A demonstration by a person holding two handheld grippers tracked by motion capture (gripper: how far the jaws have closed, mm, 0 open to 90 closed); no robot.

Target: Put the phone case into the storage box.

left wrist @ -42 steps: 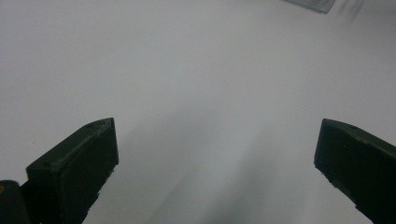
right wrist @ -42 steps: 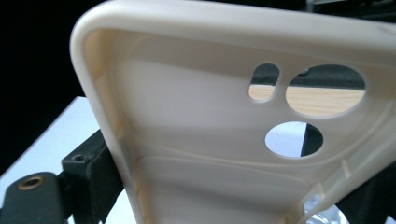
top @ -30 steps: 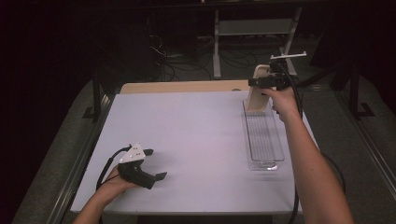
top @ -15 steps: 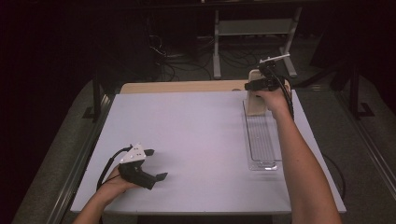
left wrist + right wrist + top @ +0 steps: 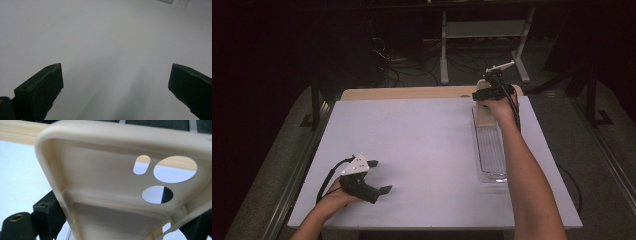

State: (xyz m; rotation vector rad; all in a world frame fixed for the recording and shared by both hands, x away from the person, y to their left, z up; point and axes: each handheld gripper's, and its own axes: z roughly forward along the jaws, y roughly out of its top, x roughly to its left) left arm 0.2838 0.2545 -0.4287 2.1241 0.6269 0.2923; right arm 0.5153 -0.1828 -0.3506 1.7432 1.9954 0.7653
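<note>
The right claw (image 5: 484, 95) is clamped on a cream phone case (image 5: 120, 185), held over the far end of the clear tray (image 5: 490, 150), whose long axis runs back toward the person. The left claw (image 5: 379, 176) rests wide open and empty on the bench (image 5: 427, 145), well apart.

A white surface (image 5: 427, 145) spreads under bright light, with a pale wooden strip (image 5: 407, 93) along its far edge. Beyond it the room lies dark: grey carpeted floor (image 5: 602, 150), tangled black cables (image 5: 387, 55), and a grey metal stand (image 5: 484, 30) with two legs.
</note>
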